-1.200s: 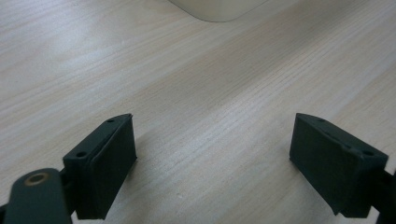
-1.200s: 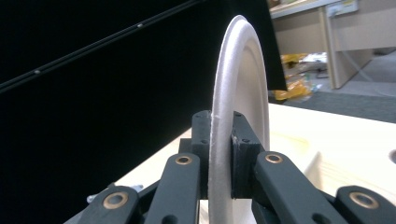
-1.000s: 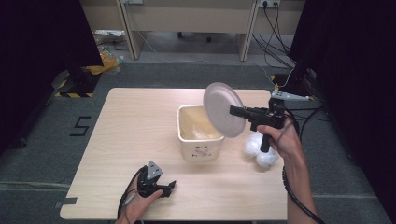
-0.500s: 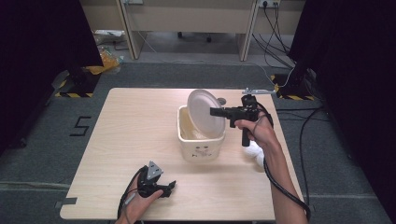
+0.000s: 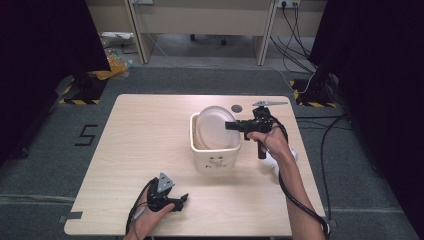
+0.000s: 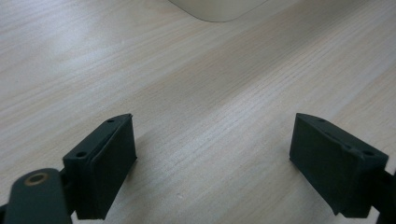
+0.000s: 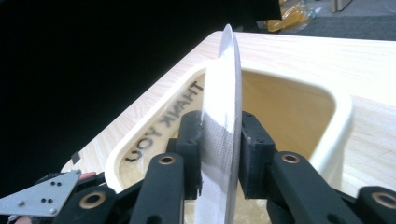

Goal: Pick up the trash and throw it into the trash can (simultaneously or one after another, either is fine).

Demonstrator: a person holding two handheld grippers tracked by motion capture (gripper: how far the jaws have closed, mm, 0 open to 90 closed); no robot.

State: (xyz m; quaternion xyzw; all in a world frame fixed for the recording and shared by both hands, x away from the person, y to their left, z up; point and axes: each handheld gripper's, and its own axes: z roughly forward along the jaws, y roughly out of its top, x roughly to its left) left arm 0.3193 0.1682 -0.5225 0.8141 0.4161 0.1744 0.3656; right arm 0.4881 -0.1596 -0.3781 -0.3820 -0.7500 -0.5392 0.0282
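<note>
One plate (image 5: 214,127) in the bin (image 5: 216,161), right gripper (image 7: 219,154) jaws just easing off it; left gripper (image 6: 212,163) spread, idle near-left. Balls right of bin remain.

You are in a lab set up for filming work at a table, not a home. Your wooden table (image 5: 140,150) stands alone on grey carpet (image 5: 45,170). Black curtains (image 5: 45,35) hang on both sides like walls. Black cables (image 5: 300,25) run over the floor to a wall socket (image 5: 284,3). Yellow and black warning tape (image 5: 80,101) sits by the curtain feet. A number five (image 5: 88,135) is taped on the carpet. Desks (image 5: 200,20) stand at the back.
</note>
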